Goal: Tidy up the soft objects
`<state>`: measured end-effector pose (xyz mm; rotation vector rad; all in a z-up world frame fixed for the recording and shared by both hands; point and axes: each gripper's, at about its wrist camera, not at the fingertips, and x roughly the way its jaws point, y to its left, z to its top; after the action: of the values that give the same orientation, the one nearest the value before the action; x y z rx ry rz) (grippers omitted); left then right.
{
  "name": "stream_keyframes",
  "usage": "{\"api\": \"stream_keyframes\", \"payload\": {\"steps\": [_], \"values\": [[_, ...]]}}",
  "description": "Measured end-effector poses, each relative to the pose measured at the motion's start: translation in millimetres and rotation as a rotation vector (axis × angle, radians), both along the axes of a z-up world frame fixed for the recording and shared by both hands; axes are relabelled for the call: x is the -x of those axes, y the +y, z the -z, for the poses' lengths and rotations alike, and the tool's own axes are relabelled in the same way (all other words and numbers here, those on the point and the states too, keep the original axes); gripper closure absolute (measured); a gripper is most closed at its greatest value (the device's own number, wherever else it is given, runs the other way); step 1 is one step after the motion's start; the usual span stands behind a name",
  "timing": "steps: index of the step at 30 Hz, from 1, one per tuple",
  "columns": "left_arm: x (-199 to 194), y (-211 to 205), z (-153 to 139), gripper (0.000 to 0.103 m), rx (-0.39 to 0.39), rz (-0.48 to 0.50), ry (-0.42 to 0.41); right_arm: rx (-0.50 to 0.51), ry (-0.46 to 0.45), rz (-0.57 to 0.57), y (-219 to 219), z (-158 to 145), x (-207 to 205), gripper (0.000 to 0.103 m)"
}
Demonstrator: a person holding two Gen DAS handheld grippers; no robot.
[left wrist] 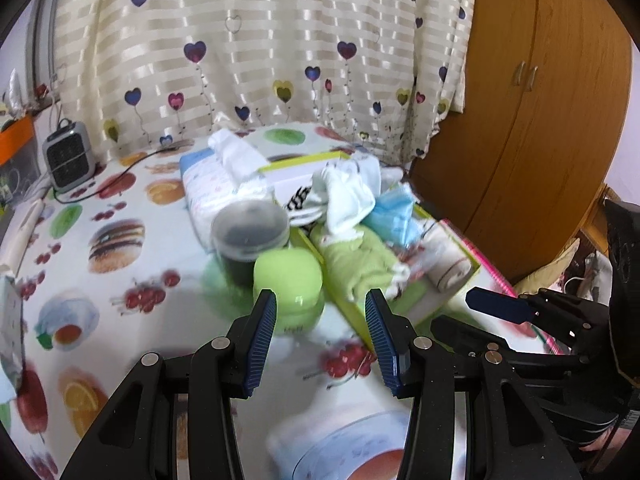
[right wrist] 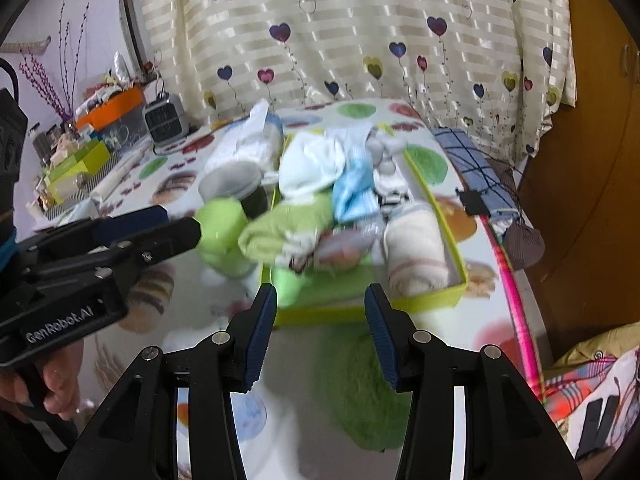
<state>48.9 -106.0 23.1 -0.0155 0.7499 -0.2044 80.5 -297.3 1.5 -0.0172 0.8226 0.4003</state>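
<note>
A yellow-green box (right wrist: 424, 300) on the fruit-print table holds a heap of soft things: a green cloth (right wrist: 292, 228), a white cloth (right wrist: 312, 164), a light blue piece (right wrist: 356, 188) and a rolled cream towel (right wrist: 416, 252). My right gripper (right wrist: 320, 300) hovers just short of the box's near rim, open, with nothing between its fingers. My left gripper (left wrist: 320, 304) is open too, its left finger in front of a green jar (left wrist: 288, 280) and its right finger over the box's near corner by the green cloth (left wrist: 356, 264). The right gripper (left wrist: 496, 308) shows at the right edge of the left wrist view.
A dark lidded cup (left wrist: 248, 232) stands behind the jar, and a tissue pack (left wrist: 208, 184) behind that. A small grey heater (left wrist: 68, 156) sits at the back left. A pink rod (right wrist: 516, 308) and a blue plaid bundle (right wrist: 476, 168) lie along the table's right edge, beside a wooden wardrobe (left wrist: 540, 120).
</note>
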Motion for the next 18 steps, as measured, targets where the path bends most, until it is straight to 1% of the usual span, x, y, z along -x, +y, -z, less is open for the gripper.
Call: {"api": "stream_keyframes", "payload": {"steps": [5, 13, 18], "values": [[4.6, 4.9, 10.5, 0.058, -0.009, -0.013, 0.028, 0.020, 0.035, 0.001, 1.4, 17.9, 1.7, 0.056], [9.7, 1.1, 15.4, 0.058, -0.008, -0.004, 0.048, 0.040, 0.091, 0.012, 2.3, 41.6, -4.6, 0.056], [8.3, -0.2, 18.8, 0.058, -0.011, -0.001, 0.058, 0.057, 0.080, 0.028, 4.1, 43.4, -9.3, 0.056]]}}
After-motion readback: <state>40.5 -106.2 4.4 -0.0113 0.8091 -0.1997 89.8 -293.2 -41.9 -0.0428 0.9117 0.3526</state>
